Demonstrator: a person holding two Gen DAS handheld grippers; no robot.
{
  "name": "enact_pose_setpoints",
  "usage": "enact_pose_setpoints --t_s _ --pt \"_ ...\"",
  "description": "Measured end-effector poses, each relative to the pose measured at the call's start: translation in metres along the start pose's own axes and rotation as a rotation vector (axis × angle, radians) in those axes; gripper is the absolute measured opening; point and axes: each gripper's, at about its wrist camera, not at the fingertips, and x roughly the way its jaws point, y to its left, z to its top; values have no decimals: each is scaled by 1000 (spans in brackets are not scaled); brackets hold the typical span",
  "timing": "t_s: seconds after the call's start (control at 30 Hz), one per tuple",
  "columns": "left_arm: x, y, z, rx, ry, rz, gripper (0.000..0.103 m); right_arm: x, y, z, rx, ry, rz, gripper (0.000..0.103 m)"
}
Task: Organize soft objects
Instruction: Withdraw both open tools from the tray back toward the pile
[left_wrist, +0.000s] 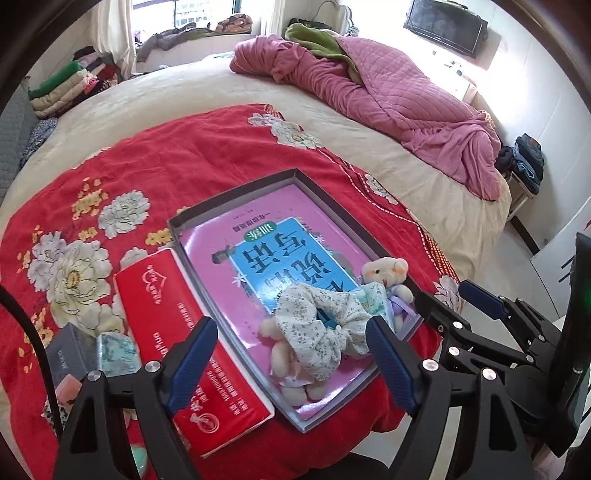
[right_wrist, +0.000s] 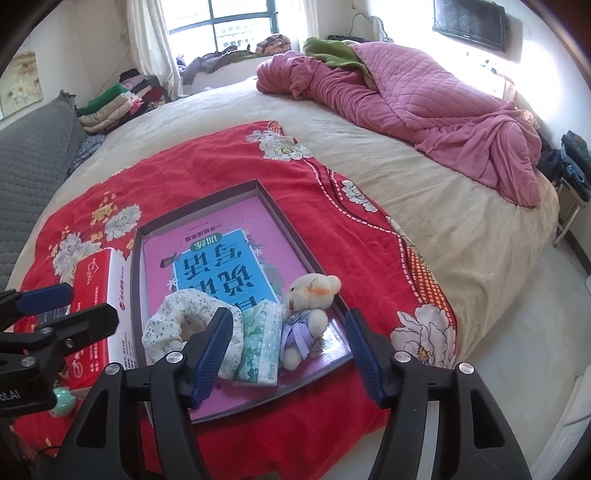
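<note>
A second plush toy (left_wrist: 291, 373) lies mostly buried under the floral scrunchie (left_wrist: 325, 321); tissue pack (right_wrist: 260, 341) half hidden behind a finger; left gripper (left_wrist: 295, 363) and right gripper (right_wrist: 290, 354) both gape wide, holding nothing; scrunchie, pack and small bear (right_wrist: 308, 310) crowd the shallow box (right_wrist: 207, 201) near its front end, on the pink book (right_wrist: 221, 254).

On the pink book (right_wrist: 236, 258) in the tray you can see large Chinese characters on a blue panel, upside down to you and not clear enough to spell out. The red tissue box (left_wrist: 192, 350), at nine o'clock of the book, carries white print too small to read.
</note>
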Motion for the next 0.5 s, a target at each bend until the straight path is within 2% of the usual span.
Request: enact_pose_setpoints --t_s 0.5 --pt "-30 17 -14 -36 -43 51 83 -23 12 2 -32 -37 -34 70"
